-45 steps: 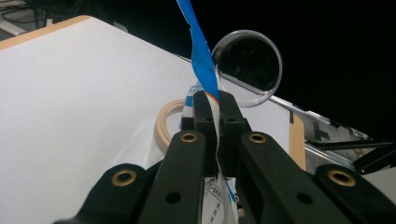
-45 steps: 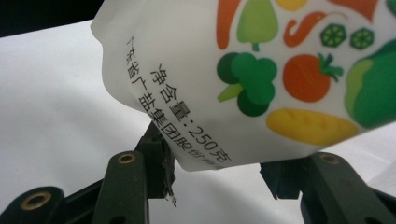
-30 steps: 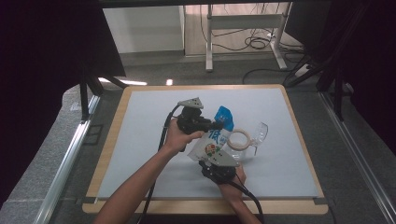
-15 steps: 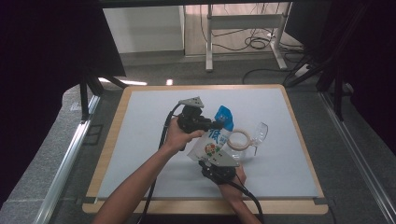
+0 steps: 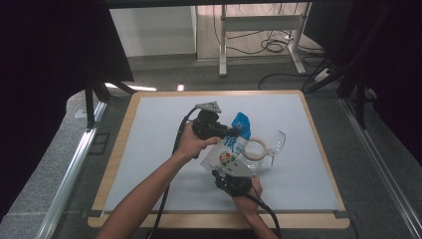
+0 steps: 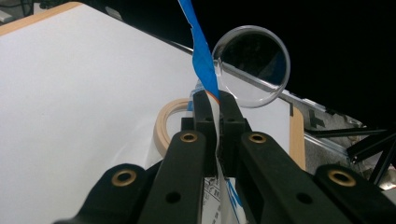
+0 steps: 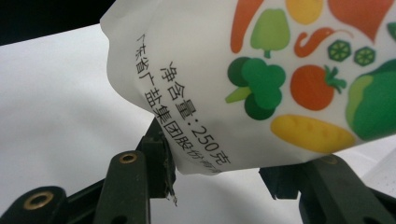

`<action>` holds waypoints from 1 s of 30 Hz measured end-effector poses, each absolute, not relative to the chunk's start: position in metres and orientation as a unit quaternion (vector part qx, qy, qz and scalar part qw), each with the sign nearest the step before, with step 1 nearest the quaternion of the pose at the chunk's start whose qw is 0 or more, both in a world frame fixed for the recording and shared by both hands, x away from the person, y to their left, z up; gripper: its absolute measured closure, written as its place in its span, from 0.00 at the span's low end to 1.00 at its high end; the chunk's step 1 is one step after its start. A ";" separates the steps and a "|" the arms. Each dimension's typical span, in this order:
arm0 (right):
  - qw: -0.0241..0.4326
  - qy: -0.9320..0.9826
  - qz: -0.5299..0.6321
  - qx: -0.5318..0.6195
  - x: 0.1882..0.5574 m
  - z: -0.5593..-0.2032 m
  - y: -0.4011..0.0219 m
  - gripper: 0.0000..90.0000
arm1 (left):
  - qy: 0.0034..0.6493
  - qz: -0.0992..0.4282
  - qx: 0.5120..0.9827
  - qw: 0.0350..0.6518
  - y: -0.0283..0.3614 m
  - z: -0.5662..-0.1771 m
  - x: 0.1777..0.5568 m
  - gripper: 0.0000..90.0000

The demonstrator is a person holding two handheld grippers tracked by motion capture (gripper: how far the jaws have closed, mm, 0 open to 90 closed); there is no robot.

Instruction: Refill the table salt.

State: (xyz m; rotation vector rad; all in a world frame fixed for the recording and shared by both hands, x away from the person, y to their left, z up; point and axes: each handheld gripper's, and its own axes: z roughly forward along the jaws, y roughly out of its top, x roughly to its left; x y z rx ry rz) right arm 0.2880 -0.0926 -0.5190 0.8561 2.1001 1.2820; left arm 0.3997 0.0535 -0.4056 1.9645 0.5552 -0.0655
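The pouch (image 5: 230, 149), a white bag printed with vegetables and dark lettering and topped by a blue strip, hangs above the middle of the bench (image 5: 149, 129), held between both grippers. In the high view the left gripper (image 5: 234, 132) comes in from the left at the pouch's upper end, and the right gripper (image 5: 228, 172) reaches up from the near edge to its lower end. The left gripper view shows the two black jaws pressed together on the thin blue-and-white top edge of the pouch (image 6: 205, 70), which runs straight up between them. In the right gripper view the jaws stand about half apart around the bottom corner of the pouch (image 7: 261, 84); the left jaw lies against the bag's edge, while the right one sits just beside it, and whether it presses on the bag I cannot tell. Just beyond the pouch lies a tape roll (image 5: 257, 149), pale tan, flat on the bench, and beside that a clear plastic cup (image 5: 272, 145) lies on its side, its round bottom turned toward the left gripper's camera.
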 end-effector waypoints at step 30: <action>0.274 0.778 0.467 0.317 0.284 -0.514 -0.088 0.59 | 0.225 -0.032 0.835 0.501 0.044 -0.404 0.406 1.00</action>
